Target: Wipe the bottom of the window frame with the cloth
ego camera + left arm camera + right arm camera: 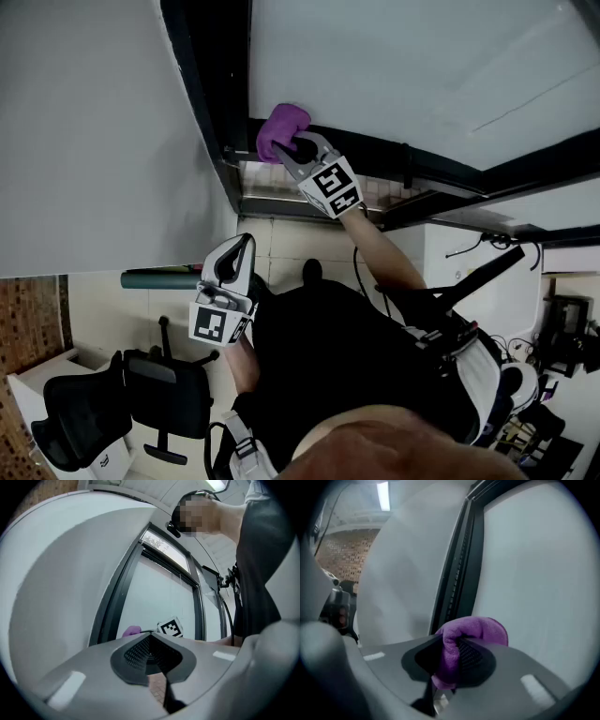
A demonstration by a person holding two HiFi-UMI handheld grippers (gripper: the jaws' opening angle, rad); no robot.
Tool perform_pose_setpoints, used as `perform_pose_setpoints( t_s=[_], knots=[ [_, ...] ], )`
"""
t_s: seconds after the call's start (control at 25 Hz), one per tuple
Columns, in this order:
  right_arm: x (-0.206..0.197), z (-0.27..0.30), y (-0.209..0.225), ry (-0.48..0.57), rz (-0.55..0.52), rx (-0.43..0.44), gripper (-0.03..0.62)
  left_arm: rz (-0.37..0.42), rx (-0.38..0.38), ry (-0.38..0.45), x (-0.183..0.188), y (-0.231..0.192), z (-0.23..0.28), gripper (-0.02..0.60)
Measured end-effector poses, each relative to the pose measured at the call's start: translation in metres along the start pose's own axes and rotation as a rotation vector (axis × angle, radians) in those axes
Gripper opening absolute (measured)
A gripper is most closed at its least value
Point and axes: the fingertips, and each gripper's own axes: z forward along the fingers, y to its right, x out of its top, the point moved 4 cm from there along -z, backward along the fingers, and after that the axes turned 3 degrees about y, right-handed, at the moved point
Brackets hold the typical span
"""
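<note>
Wall [94,141]: pale and plain, filling my left side in the head view.
Window frame [211,103]: dark; I see the corner where two bars meet.
Chair [141,403]: black, low on my left.
Right gripper [296,148]: my jaws are clenched on the cloth.
Left gripper [244,242]: my jaws are pressed together, empty, well apart from the frame.
Cloth [279,129]: purple, bunched, against the frame's corner beside the glass.

1. Right gripper [449,654], bottom centre: jaws clamped on purple cloth [474,629], which bulges above them.
2. Dark window frame [457,569] runs diag. from top centre down behind cloth.
3. Pale glass [534,573] fills right half.
4. White wall [405,573] left of frame.
5. Upper left: brick wall [347,550], ceiling light strip [384,495].
</note>
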Motion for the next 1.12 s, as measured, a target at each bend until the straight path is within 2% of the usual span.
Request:
perform_pose_setpoints(
  t_s=[0.16,0.36,0.64,0.84,1.12],
  knots=[
    [-0.012,0.049,0.010,-0.116,-0.088,-0.039,0.064,0.003,0.001,0.000,0.002,-0.001,-0.008,0.002],
    [-0.047,0.100,0.007,-0.309,-0.200,-0.036,0.066,0.003,-0.004,0.004,0.007,-0.002,-0.011,0.002],
    [-0.053,0.108,0.001,-0.379,-0.382,-0.046,0.064,-0.001,-0.025,0.000,0.005,-0.004,-0.003,0.002],
    [-0.067,0.076,0.013,-0.474,-0.503,-0.074,0.061,-0.004,-0.066,-0.006,0.003,0.006,0.011,0.002],
    [-0.106,-0.023,0.077,-0.683,-0.537,-0.235,0.061,-0.021,-0.152,-0.029,-0.007,0.025,0.038,0.002]
  ],
)
